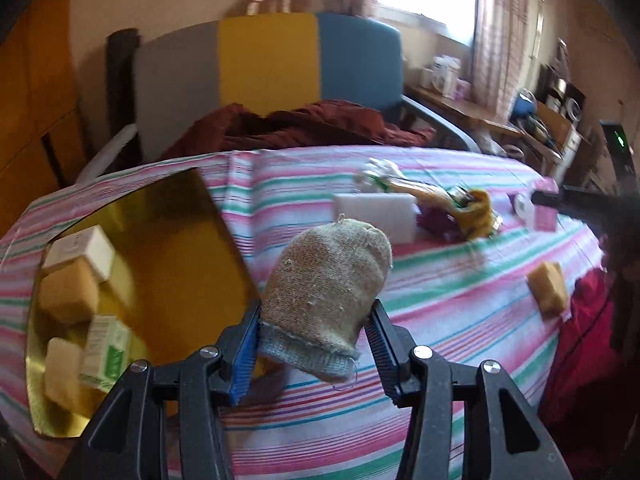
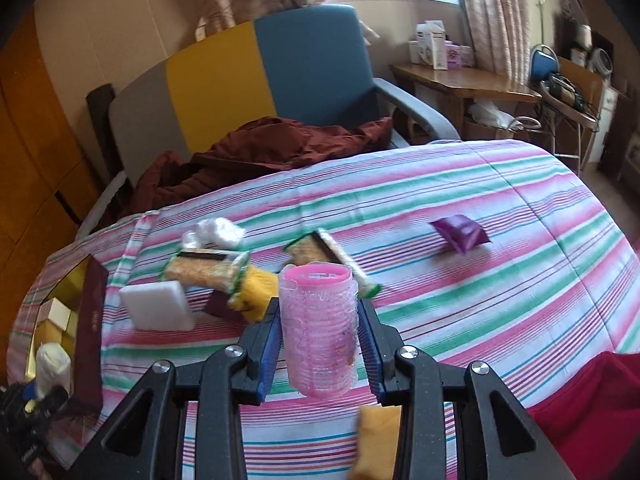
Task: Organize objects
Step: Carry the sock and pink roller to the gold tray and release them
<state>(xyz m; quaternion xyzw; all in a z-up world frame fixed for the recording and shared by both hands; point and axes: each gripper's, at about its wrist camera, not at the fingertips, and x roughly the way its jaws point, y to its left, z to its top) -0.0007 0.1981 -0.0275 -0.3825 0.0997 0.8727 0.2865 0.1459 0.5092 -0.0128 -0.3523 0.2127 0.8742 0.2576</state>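
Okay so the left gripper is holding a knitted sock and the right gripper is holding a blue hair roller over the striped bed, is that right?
One detail is off: the hair roller in the right gripper is pink, not blue, as the right wrist view shows. The left gripper does hold the knitted sock, over the striped bed.

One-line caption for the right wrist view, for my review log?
Right gripper clamps an upright pink hair roller above the striped bedspread, scattered packets and a white sponge beyond.

A rolled beige sock (image 1: 326,300) stands up near the gold box (image 1: 176,240). A pink hair roller (image 2: 318,328) stands upright above the striped cloth (image 2: 460,280).
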